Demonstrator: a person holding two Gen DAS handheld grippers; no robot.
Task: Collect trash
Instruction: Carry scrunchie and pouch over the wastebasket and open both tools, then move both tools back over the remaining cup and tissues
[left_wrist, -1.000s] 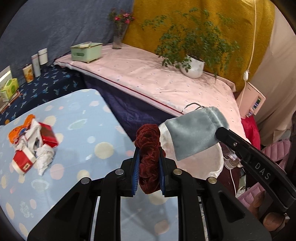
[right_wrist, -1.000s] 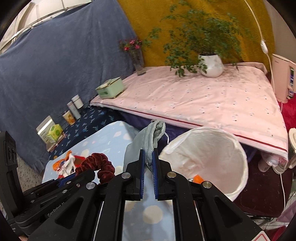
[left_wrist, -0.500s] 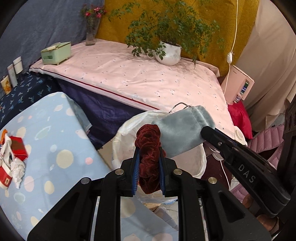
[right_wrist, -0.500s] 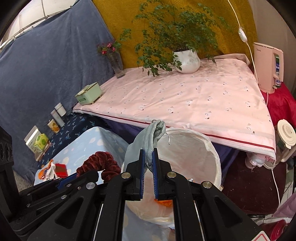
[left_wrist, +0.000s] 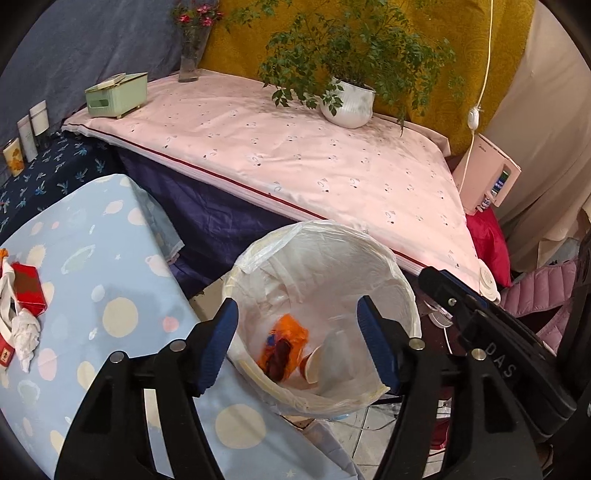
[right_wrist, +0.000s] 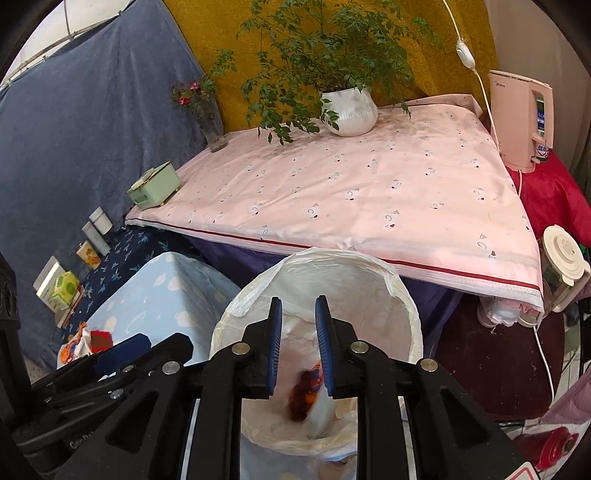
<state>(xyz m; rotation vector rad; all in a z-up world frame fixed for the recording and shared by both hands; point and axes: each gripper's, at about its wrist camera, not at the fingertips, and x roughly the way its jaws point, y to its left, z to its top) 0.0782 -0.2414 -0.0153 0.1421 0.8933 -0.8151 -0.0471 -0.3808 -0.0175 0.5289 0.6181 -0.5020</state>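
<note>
Dropping is finishing over the white plastic-lined round bin (left_wrist: 325, 258), where the dark red velvet scrunchie (left_wrist: 280, 356) is lying, both claws (left_wrist: 297, 343) (right_wrist: 298, 345) just opening, released and empty, the next move likely being fetching the crumpled wrappers (left_wrist: 22, 314) remaining on the blue dotted worktop (left_wrist: 110, 258).

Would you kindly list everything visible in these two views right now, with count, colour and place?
Trash bin: one, white liner, below both tongs.
Scrunchie: one, dark red, inside the bin on an orange wrapper.
Trash pile: one, red, white and orange, on the blue spotted table.
Potted plant: one, green in a white pot, on the pink cloth.
Flower vase: one, clear, at the cloth's far corner.
Green box: one, at the cloth's left end.
Pink appliance: one, right of the cloth.
Left tongs: open, empty, just opened.
Right tongs: slightly open, empty, just opened.
</note>
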